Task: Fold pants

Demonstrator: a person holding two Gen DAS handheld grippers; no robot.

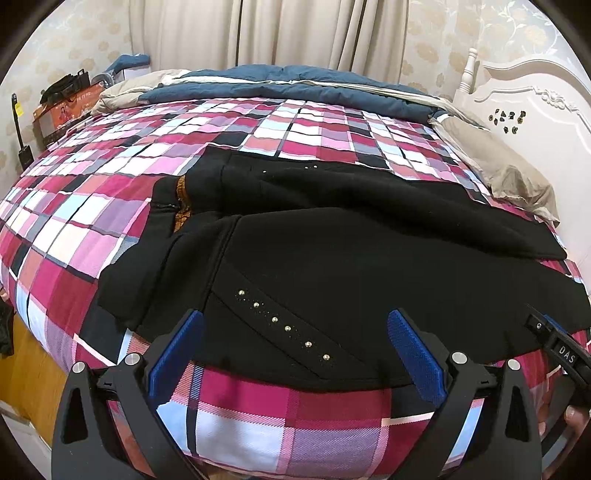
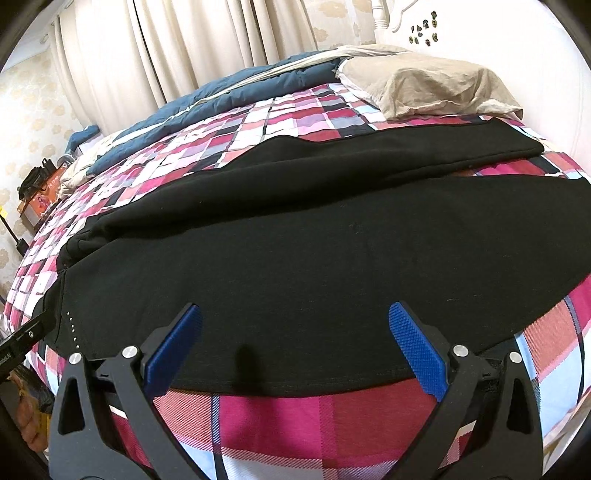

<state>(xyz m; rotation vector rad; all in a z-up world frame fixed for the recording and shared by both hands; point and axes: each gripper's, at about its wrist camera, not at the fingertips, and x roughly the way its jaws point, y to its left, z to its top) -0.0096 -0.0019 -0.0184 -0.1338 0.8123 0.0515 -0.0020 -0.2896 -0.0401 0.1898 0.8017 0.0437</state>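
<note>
Black pants (image 1: 332, 258) lie spread across a plaid bedspread (image 1: 110, 206), and everything else is easiest placed from them. They sit toward the near edge of the bed, waist end to the left, legs running off to the right. One leg lies in front, flat and wide; the other lies behind it, its far edge rumpled, and a strip of plaid shows between the two hems at the right end in the right wrist view (image 2: 332, 266). A slanted row of small metal studs (image 1: 280, 325) crosses the near leg close to the waist, and a bit of orange-brown lining (image 1: 183, 199) shows at the opened waistband.

Just in front of the pants' near edge hangs the left gripper (image 1: 293, 343), its blue-padded jaws spread wide apart and holding nothing; the tips overlap the cloth's edge in the picture, but whether they touch it cannot be told. Further along the same edge, toward the leg ends, the right gripper (image 2: 293, 343) is likewise released, jaws wide, with the black cloth between and beyond its tips.

Behind the pants, across more plaid, a dark blue quilt (image 1: 277, 85) is bunched along the far side of the bed. Beyond the leg ends lies a beige pillow (image 1: 513, 173), with a white carved headboard (image 1: 535, 99) past it. Cream curtains (image 1: 277, 33) hang behind the quilt.
</note>
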